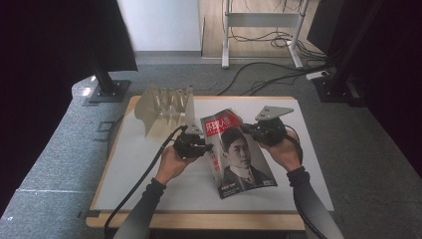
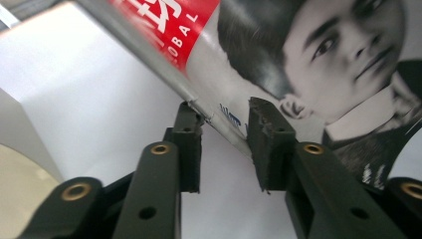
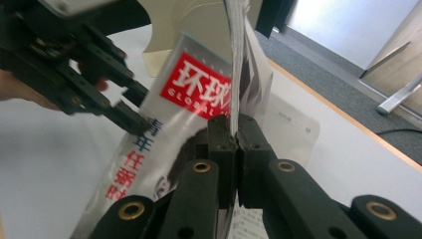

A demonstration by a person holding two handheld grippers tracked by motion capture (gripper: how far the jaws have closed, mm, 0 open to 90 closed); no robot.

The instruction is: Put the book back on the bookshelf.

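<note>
The magazine (image 1: 238, 152) sits at the centre of the high view, its long axis running from upper left to lower right, title end toward the top of the frame. Its glossy cover carries a red title block with white characters above a black-and-white portrait, and the right edge lifts off the white table (image 1: 149, 164) in a curl. The right gripper (image 1: 249, 129) — jaws pressed together on the cover's raised edge — holds it from the right, the hand (image 1: 286, 152) behind it. The left gripper (image 1: 208, 148) meets the spine side at centre frame; in the left gripper view its jaws stand apart, straddling the spine edge. Both forearms enter from the bottom edge. A beige rack (image 1: 164, 107) stands in the upper left, beyond the magazine.
</note>
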